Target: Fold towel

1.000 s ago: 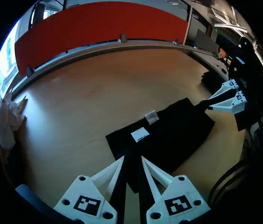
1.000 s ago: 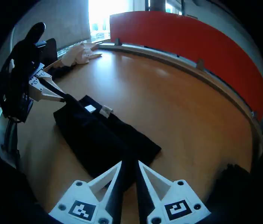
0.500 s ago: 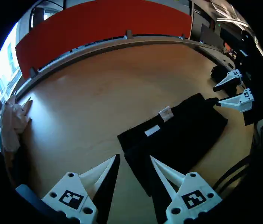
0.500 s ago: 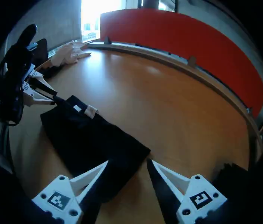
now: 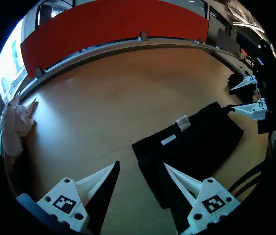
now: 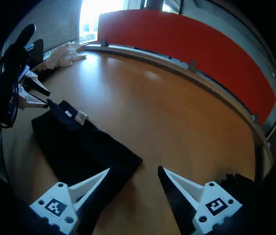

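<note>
Black towel [image 5: 193, 145] lies flat on the wooden desk [image 5: 110, 98], folded into a long strip with two white tags [image 5: 183, 122] showing on its far edge. It sits at the near side of the desk, well apart from the red panel [image 5: 110, 27] along the far edge and from the pale cloth [image 5: 14, 125] bunched at the far left.

Left gripper [image 5: 141, 164] has its jaws spread wide and is empty, hovering over the strip's left end. One finger overlaps the cloth in the left gripper view, so contact is hard to call. Right gripper [image 6: 134, 168] is likewise spread and empty, over the right end.

Handling, as a judgement:
- The towel looks soft, limp and light, with no stiffness, so any part not held will sag and drape.
- It is stacked in layers, and a shallow pinch could catch only the top one.
- The desk is smooth wood, so the cloth may slide when nudged.

Best hold is probably the two corners of one short end, pinching through all layers. Lift low and carry that end across to the other.
</note>
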### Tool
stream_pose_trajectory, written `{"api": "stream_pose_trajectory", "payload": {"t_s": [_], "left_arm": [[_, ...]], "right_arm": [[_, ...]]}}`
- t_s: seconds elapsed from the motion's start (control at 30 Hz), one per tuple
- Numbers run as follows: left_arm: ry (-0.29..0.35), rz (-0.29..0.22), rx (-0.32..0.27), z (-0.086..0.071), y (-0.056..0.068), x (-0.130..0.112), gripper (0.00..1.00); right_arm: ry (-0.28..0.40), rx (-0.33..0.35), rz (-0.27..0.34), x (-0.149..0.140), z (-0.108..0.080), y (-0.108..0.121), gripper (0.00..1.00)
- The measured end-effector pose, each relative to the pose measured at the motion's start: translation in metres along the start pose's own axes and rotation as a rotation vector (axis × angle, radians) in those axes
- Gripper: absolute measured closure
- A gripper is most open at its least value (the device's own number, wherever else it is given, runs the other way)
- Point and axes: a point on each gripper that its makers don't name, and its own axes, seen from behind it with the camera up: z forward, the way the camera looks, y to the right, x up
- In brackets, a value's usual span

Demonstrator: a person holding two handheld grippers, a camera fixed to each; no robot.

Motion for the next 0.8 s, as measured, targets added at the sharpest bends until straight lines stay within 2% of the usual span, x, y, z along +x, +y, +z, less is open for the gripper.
{"api": "stream_pose_trajectory", "payload": {"t_s": [0.17,0.23,0.57,0.8], "left_arm": [[0.005,-0.004,0.015,0.0,-0.006,0.004,0.13],[0.005,-0.006,0.018,-0.001,-0.007,0.004,0.05],[0.008,-0.023,0.045,0.0,-0.015,0.006,0.05],[0.012,-0.025,0.043,-0.003,-0.016,0.007,0.04]], "right_arm": [[0.009,-0.004,-0.009,0.003,0.0,0.002,0.08],[0.012,-0.005,-0.01,0.004,-0.001,0.002,0.02],[0.021,-0.022,-0.013,0.006,-0.002,0.009,0.0],[0.025,-0.017,-0.012,0.006,-0.005,0.008,0.0]]}}
